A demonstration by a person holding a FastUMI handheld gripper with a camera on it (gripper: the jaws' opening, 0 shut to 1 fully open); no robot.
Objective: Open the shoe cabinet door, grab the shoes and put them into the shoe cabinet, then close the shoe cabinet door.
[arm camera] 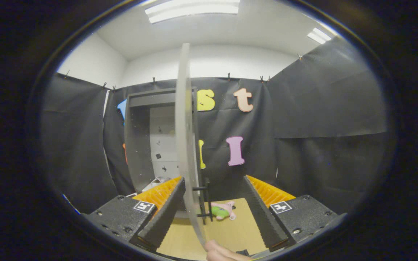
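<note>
booth, wooden counter [245, 232], shoe cabinet [147, 141] open.
hand-held gripper [214, 214] fingers apart, straddling the edge-on cabinet door [186, 145]; small shoe [222, 211] just beyond; a hand [223, 253] below.

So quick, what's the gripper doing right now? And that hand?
Hand-held gripper: open, door edge between its fingers, unpinched.
Hand: holding nothing visible.
</note>
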